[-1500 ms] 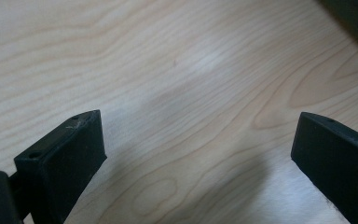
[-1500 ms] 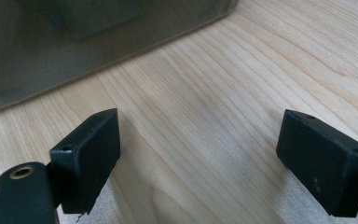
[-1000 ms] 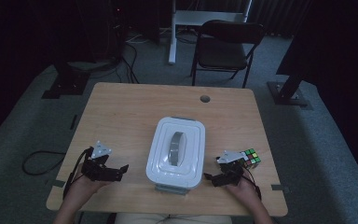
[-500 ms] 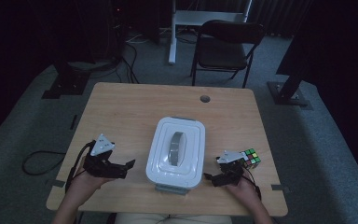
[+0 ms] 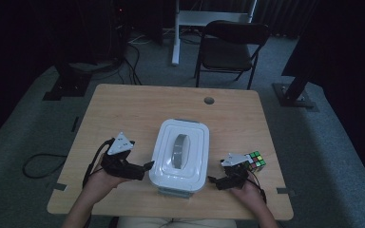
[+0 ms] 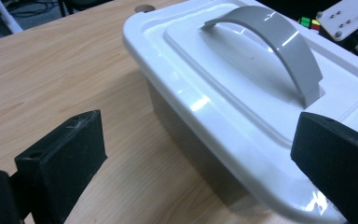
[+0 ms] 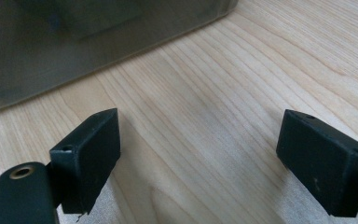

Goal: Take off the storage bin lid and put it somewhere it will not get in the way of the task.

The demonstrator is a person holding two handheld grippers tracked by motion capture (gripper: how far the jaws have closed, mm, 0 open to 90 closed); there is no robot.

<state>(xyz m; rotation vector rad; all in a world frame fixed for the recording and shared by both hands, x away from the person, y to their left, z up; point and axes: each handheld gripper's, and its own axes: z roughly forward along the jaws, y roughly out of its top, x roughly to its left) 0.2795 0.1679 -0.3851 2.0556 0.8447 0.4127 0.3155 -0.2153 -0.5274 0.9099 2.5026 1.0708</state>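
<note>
White plastic lidded box [image 6: 242,84] with a grey arched handle [image 6: 272,44] sits on the wooden counter [image 6: 51,79], its near edge between the left gripper's [image 6: 200,163] released jaws; the right gripper [image 7: 200,154] is also spread, beside it.

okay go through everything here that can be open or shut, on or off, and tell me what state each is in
left gripper: open, jaws spread beside the box's near left corner.
right gripper: open, holding nothing, over bare wood.
storage box: shut, lid on, handle up.
puzzle cube: scrambled, resting on the table.
folding chair: unfolded, vacant.
</note>
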